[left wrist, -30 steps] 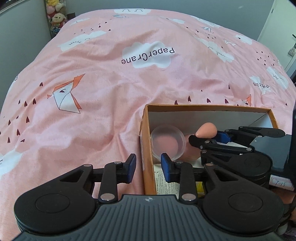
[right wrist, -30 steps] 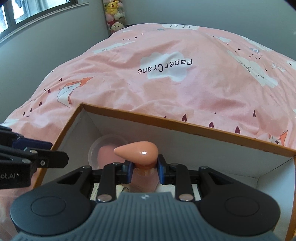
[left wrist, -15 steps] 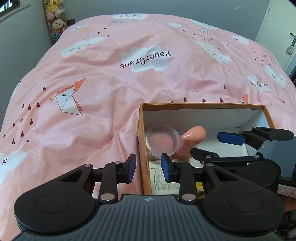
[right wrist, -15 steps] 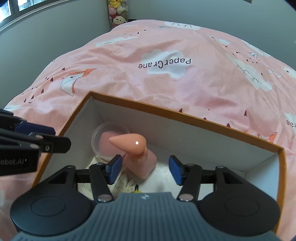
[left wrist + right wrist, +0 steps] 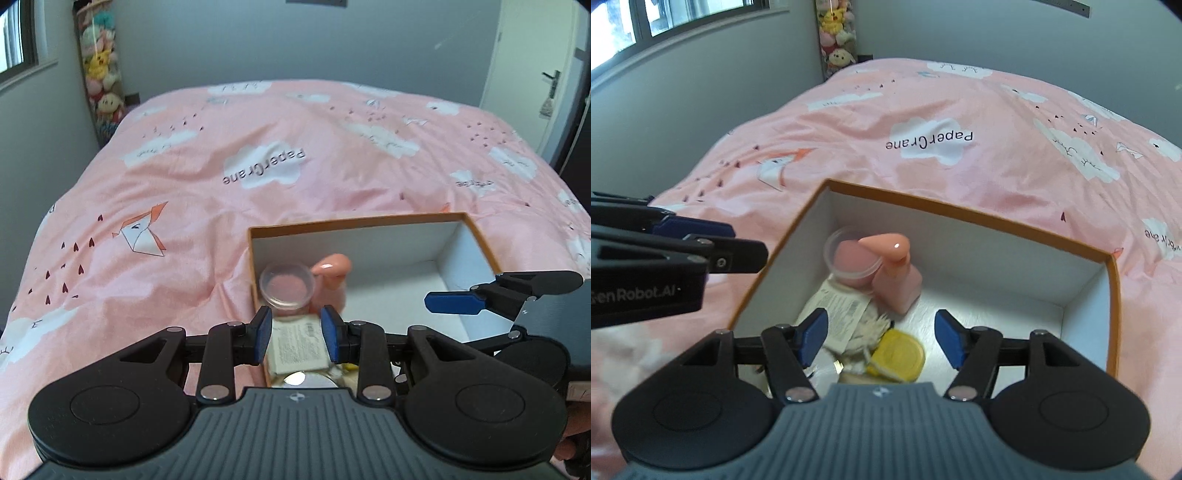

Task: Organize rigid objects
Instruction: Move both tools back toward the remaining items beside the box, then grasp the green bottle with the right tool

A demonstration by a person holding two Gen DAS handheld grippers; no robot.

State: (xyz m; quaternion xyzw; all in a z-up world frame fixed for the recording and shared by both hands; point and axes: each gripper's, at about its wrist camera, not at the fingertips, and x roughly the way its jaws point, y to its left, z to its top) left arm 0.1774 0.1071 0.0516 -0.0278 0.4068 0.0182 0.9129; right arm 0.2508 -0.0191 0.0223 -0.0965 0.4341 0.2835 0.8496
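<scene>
Pink bedding (image 5: 229,122) covers the bed carrying an orange-rimmed box (image 5: 979,218). Inside stand a pink pump bottle (image 5: 895,273), upright beside a lidded clear jar (image 5: 849,258), with a yellow disc (image 5: 899,356) and a paper packet (image 5: 842,314) nearer the camera. The right hand-held gripper (image 5: 881,334) has just been opening; its jaws stand wide and empty above the box. The left hand-held gripper (image 5: 295,334) is narrowly parted, holding nothing. Judgement: bottle placement looks complete; next, locate another loose item.
</scene>
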